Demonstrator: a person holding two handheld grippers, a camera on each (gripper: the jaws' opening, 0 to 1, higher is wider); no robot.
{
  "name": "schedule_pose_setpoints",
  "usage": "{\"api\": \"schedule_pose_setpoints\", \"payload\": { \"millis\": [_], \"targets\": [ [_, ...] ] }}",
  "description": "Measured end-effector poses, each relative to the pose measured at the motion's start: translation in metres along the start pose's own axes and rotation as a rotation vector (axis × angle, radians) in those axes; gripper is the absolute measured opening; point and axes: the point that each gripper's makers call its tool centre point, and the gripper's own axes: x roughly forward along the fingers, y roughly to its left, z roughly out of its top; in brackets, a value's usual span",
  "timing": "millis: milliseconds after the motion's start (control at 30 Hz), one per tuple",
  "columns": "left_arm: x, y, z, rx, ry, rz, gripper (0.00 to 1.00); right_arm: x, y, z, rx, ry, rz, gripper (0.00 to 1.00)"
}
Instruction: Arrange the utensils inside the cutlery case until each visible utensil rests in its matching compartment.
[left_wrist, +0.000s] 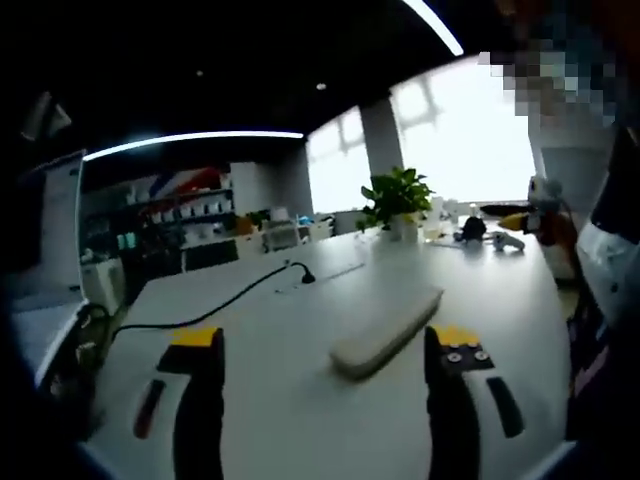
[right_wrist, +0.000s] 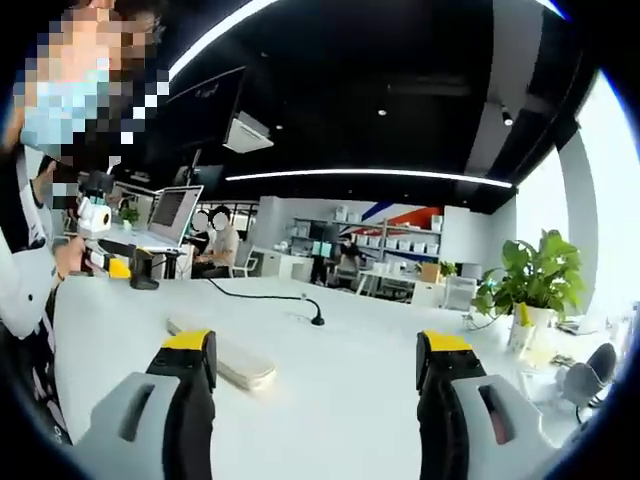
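Closed case (left_wrist: 386, 331) mid-worktop (left_wrist: 300, 400), cable (left_wrist: 215, 310) beyond, both grippers (left_wrist: 330, 400) (right_wrist: 315, 400) above near edge, fingers spread, holding nothing.

No words, labels or numbers are clear enough to read. The shelves (right_wrist: 385, 243) behind the white table (right_wrist: 330, 370) hold boxes, but any print on them is too small and blurry.

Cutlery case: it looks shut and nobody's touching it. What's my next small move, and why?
Probably bring the left gripper forward onto the cutlery case. The case lies closed and flat on the white table, just beyond open, empty jaws, with no utensils showing. The right gripper is also open, with the case off to its left.
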Motion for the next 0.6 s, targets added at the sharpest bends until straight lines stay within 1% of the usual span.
{"api": "schedule_pose_setpoints", "payload": {
  "millis": [67, 100, 167, 200, 233, 267, 300, 333, 400, 467, 500, 533, 567, 600],
  "targets": [
    [-0.001, 0.001, -0.002, -0.016, 0.012, 0.008, 0.95, -0.005, 0.000, -0.006, -0.019, 0.040, -0.002, 0.85],
    [-0.002, 0.002, -0.002, -0.017, 0.013, 0.010, 0.95, -0.006, -0.001, -0.007, -0.022, 0.047, -0.012, 0.85],
    [-0.001, 0.000, -0.003, -0.015, 0.023, 0.015, 1.00, -0.009, -0.002, -0.007, -0.025, 0.048, -0.022, 0.87],
    [-0.002, 0.000, -0.005, -0.010, 0.030, 0.018, 1.00, -0.011, -0.003, -0.006, -0.021, 0.044, -0.028, 0.87],
    [-0.003, 0.000, -0.005, -0.005, 0.028, 0.023, 1.00, -0.013, -0.004, -0.005, -0.019, 0.039, -0.033, 0.85],
    [-0.005, 0.001, -0.004, -0.007, 0.015, 0.032, 1.00, -0.015, -0.003, -0.004, -0.018, 0.041, -0.031, 0.81],
    [-0.006, 0.000, 0.001, -0.026, -0.018, 0.034, 1.00, -0.018, -0.001, -0.003, -0.006, 0.037, -0.022, 0.79],
    [-0.007, -0.003, 0.006, -0.059, -0.060, 0.018, 1.00, -0.019, 0.000, -0.001, 0.003, 0.024, -0.017, 0.82],
    [-0.010, -0.009, 0.010, -0.103, -0.095, -0.016, 1.00, -0.022, 0.000, 0.000, 0.000, 0.014, -0.033, 0.89],
    [-0.015, -0.008, 0.011, -0.097, -0.088, -0.016, 1.00, -0.024, -0.003, 0.001, -0.011, 0.011, -0.053, 0.94],
    [-0.018, -0.006, 0.011, -0.066, -0.078, -0.004, 1.00, -0.025, -0.003, 0.001, -0.013, 0.010, -0.056, 0.94],
    [-0.021, -0.003, 0.011, -0.034, -0.070, 0.022, 1.00, -0.026, -0.002, -0.001, -0.015, 0.022, -0.054, 0.92],
    [-0.024, 0.001, 0.013, -0.014, -0.072, 0.047, 1.00, -0.027, 0.000, -0.005, -0.008, 0.047, -0.050, 0.91],
    [-0.026, 0.003, 0.014, -0.004, -0.076, 0.063, 1.00, -0.027, 0.002, -0.008, 0.008, 0.062, -0.049, 0.92]
  ]
}}
